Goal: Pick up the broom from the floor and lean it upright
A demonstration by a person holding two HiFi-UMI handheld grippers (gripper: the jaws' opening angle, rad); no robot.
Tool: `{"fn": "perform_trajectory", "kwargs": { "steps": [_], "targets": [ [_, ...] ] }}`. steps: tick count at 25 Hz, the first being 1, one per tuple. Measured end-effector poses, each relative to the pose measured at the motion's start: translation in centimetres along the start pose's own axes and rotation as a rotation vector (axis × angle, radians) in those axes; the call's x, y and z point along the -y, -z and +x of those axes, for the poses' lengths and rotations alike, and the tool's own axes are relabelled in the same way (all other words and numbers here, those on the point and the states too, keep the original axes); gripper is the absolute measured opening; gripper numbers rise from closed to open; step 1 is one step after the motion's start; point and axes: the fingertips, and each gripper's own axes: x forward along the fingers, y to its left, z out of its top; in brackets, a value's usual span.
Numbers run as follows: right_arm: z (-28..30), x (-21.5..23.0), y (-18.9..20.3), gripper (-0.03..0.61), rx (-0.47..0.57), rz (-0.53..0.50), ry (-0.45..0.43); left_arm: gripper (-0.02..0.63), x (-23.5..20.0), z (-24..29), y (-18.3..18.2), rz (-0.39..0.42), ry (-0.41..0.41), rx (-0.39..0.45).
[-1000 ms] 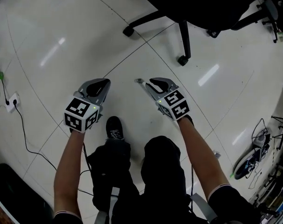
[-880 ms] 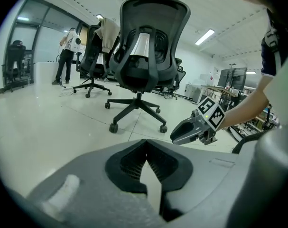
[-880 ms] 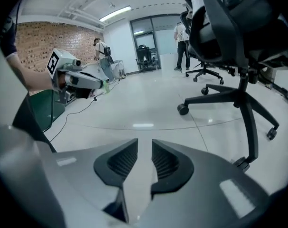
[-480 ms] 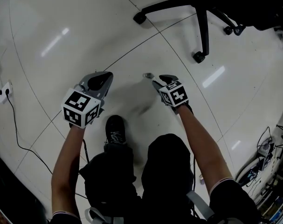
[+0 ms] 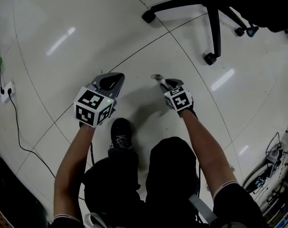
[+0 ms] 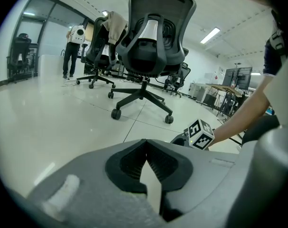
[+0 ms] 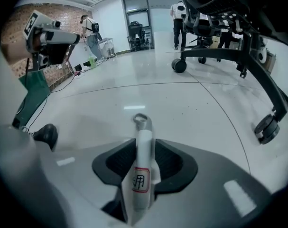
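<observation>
White broom handle (image 7: pixel 143 161) is seated between the right tongs (image 5: pixel 170 85), which are closing on it, low over the floor (image 5: pixel 134 27). Left tongs (image 6: pixel 146 151) are clenched, empty. Pickup judged under way — leaning upright not yet done, broom head unseen.
</observation>
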Motion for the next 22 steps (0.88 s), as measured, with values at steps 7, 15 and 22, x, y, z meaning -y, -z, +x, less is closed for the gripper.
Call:
{"fn": "perform_trajectory", "kwargs": {
  "steps": [7,15,22],
  "targets": [
    [-1.4,-0.3,-1.3,0.098,0.036,0.026,-0.01,0.002,0.3,0.4,-0.4,0.023,0.029,-0.004],
    [-8.7,-0.7,-6.6,0.098,0.193,0.002,0.001,0.002,1.4,-0.2,-3.9,0.046,0.056,0.021],
    [-19.3,-0.5,-14.5,0.097,0.335,-0.012,0.028,0.002,3.5,-3.5,-11.1,0.066,0.072,0.027]
  ]
}}
